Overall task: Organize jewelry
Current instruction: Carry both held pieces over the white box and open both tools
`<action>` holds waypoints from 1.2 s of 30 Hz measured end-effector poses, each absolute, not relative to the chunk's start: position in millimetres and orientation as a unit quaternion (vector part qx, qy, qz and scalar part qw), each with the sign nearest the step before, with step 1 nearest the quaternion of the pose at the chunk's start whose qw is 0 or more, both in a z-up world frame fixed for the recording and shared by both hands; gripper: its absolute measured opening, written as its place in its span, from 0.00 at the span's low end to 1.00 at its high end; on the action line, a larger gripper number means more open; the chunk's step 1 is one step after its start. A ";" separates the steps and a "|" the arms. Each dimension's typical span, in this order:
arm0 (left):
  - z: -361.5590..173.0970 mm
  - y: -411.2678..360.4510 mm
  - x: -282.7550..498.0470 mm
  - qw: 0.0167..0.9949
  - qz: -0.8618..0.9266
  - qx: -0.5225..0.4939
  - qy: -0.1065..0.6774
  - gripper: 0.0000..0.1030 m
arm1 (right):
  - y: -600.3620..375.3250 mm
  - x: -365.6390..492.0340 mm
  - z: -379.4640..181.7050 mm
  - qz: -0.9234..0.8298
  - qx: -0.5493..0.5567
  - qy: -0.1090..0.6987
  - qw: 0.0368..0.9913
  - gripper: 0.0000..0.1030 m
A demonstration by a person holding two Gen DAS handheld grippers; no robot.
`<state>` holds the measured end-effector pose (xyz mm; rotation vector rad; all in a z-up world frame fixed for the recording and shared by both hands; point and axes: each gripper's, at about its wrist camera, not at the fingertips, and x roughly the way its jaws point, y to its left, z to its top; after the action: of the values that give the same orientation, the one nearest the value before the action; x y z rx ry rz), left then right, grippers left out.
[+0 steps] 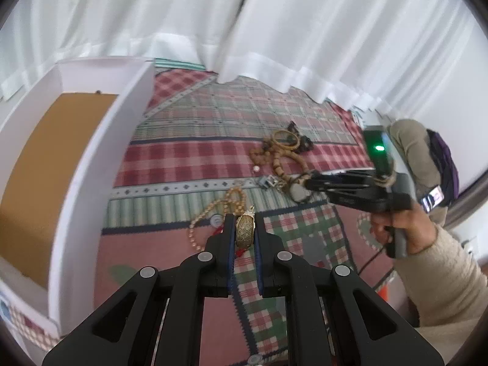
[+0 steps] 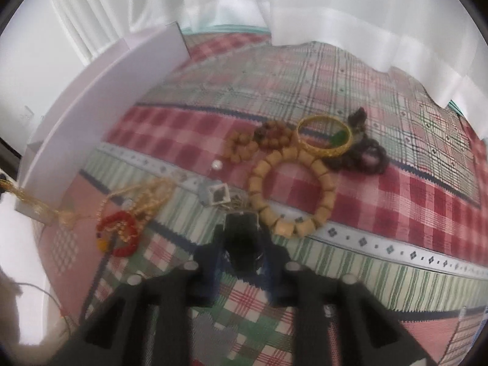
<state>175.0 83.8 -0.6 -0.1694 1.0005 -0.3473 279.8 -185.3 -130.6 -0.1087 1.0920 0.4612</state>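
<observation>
In the left wrist view my left gripper (image 1: 245, 224) is shut on a gold mesh ornament (image 1: 245, 230), held above the patchwork cloth (image 1: 198, 152). Below it lies a gold bead necklace (image 1: 213, 210). My right gripper (image 1: 306, 184), held by a hand (image 1: 396, 228), reaches into the jewellery pile beside a pale round piece (image 1: 300, 193). In the blurred right wrist view the right gripper (image 2: 242, 222) stands slightly open around a dark thing (image 2: 244, 244); contact is unclear. Ahead lie a wooden bead bracelet (image 2: 289, 189), a gold bangle (image 2: 324, 135) and a red bead bracelet (image 2: 122, 235).
A white box (image 1: 91, 152) with a brown floor stands at the left; its wall (image 2: 106, 91) also shows in the right wrist view. White curtains (image 1: 274, 30) hang along the far edge. A dark bead bracelet (image 2: 363, 155), a loose pearl (image 2: 216, 164) and a square pendant (image 2: 218, 195) lie nearby.
</observation>
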 end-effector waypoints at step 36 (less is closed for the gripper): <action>-56.4 341.1 189.4 0.854 0.149 -0.125 0.482 0.10 | 236.5 268.7 -59.0 0.435 -0.141 0.466 0.757 0.19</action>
<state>189.4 341.1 -56.4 -0.2631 1.0144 0.3131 268.7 236.5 -59.0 -0.3082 1.0161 0.9475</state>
